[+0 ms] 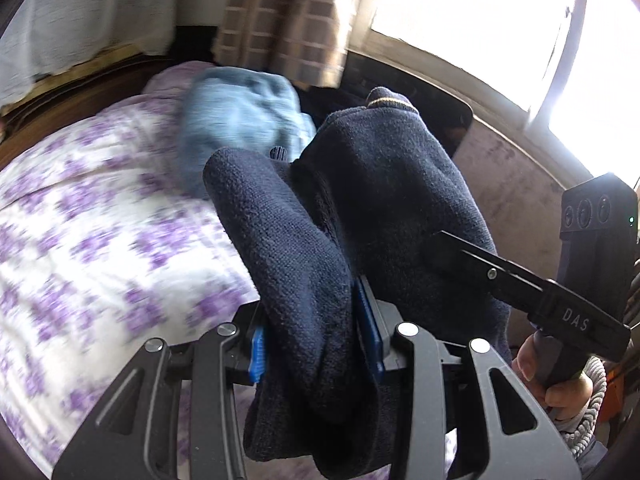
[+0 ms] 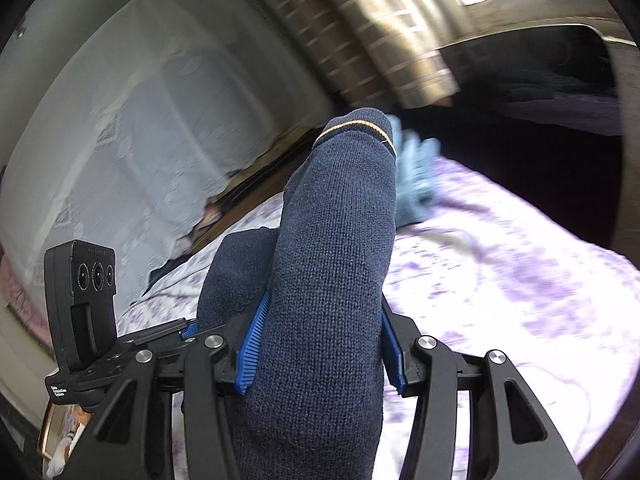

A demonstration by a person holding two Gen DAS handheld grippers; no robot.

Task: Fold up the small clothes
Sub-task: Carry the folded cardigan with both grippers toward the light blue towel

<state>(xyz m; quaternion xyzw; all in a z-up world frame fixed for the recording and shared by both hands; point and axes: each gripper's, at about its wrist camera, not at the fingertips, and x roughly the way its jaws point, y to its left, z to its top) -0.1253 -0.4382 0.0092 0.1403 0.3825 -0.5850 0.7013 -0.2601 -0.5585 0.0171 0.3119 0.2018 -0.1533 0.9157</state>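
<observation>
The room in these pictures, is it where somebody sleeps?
Probably yes, a bedroom. There is a bed with a purple flowered bedspread, a checked curtain beside a bright window, and a light blue cloth lying on the bed.

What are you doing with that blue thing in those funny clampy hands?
A person is folding small clothes over a bed with a purple flowered cover. Both hand-held grippers are clamped on one dark navy knit garment, lifted off the bed: the left gripper pinches one part, the right gripper another, near a thin tan stripe. A light blue cloth lies farther back on the bed. The views are blurred, so nothing looks folded yet.
</observation>
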